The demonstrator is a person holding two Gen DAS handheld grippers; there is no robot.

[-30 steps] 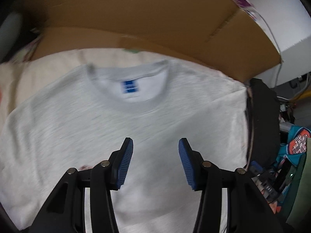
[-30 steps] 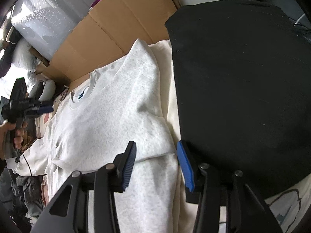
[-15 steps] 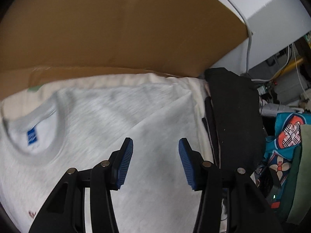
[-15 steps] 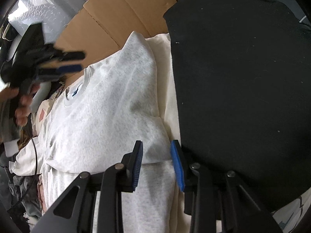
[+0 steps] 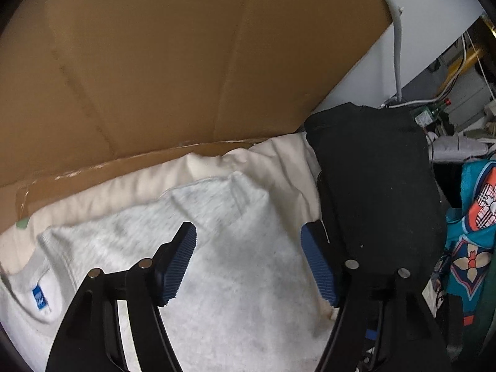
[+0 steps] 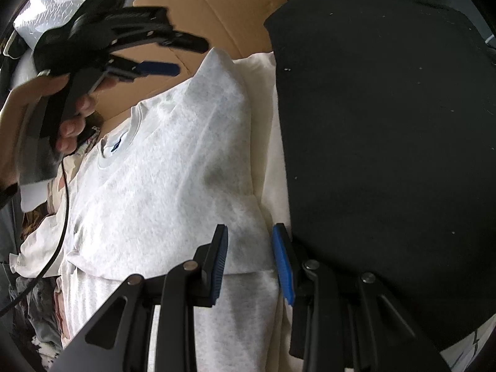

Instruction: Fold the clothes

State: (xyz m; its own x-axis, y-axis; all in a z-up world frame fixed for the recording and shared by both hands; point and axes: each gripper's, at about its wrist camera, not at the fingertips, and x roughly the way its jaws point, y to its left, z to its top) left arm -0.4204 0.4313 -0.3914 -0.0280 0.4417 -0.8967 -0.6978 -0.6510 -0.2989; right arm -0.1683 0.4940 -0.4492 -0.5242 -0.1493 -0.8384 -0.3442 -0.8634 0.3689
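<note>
My left tongs (image 5: 248, 263) stand wide and hold nothing, hanging over the right shoulder corner of the grey sweatshirt (image 5: 232, 263). My right tongs (image 6: 249, 263) are at a middling gap, also holding nothing, their tips either side of the sweatshirt's right edge where a folded flap ends in a straight crease. The sweatshirt lies front up on a cream garment (image 5: 279, 161), collar toward the cardboard (image 5: 186, 62), with a black garment (image 6: 387, 124) just beside it. It is partly folded at most: one layer lies across the body (the far side is rumpled, and I cannot tell how it lies). I judge the side fold is the step in hand. Both tongs would need to pinch that right edge, shoulder and lower down, without catching the cream cloth beneath.
</note>
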